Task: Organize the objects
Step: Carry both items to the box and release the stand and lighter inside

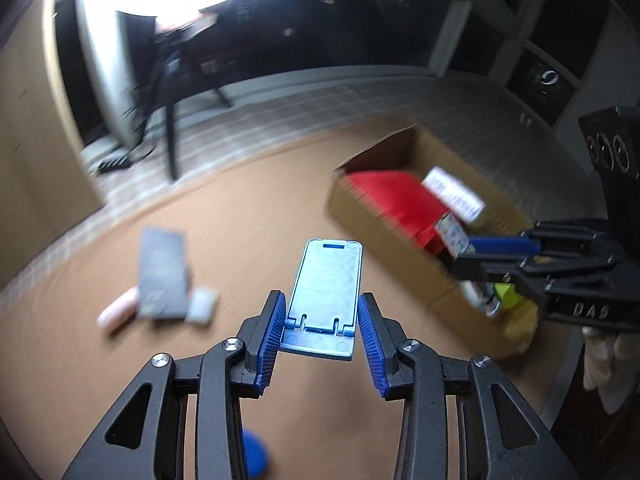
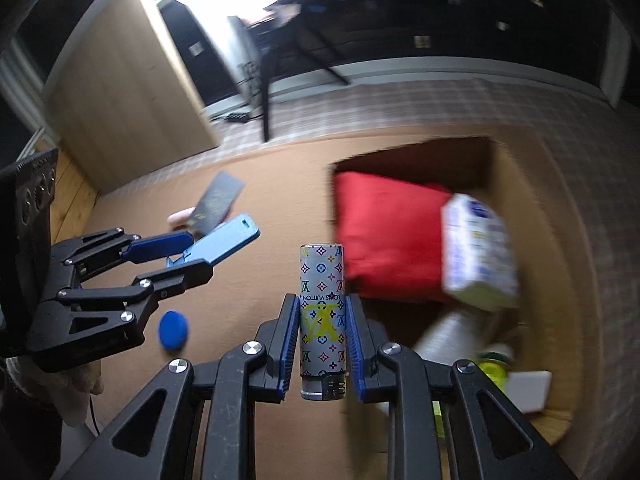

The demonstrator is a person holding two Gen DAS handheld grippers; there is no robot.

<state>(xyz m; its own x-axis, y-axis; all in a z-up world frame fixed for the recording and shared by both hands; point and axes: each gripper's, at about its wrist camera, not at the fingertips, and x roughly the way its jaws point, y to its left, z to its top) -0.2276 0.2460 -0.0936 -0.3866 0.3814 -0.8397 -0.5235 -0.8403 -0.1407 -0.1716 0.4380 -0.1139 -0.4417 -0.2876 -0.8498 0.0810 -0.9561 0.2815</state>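
My left gripper [image 1: 322, 320] is shut on a light blue folding phone stand [image 1: 326, 280] and holds it above the brown table; the stand also shows in the right wrist view [image 2: 224, 242]. My right gripper [image 2: 322, 320] is shut on a grey patterned lighter [image 2: 322, 312], held upright in front of the open cardboard box [image 2: 532, 184]. In the left wrist view the right gripper [image 1: 464, 252] hangs over the box [image 1: 384, 236]. The box holds a red pouch [image 2: 384, 236], a white printed packet [image 2: 480, 248] and other items.
On the table lie a dark flat box [image 1: 162, 274], a pink object [image 1: 116, 314], a small white block [image 1: 202, 306] and a blue round cap [image 2: 173, 330]. A ring light on a tripod [image 2: 264, 92] stands behind the table.
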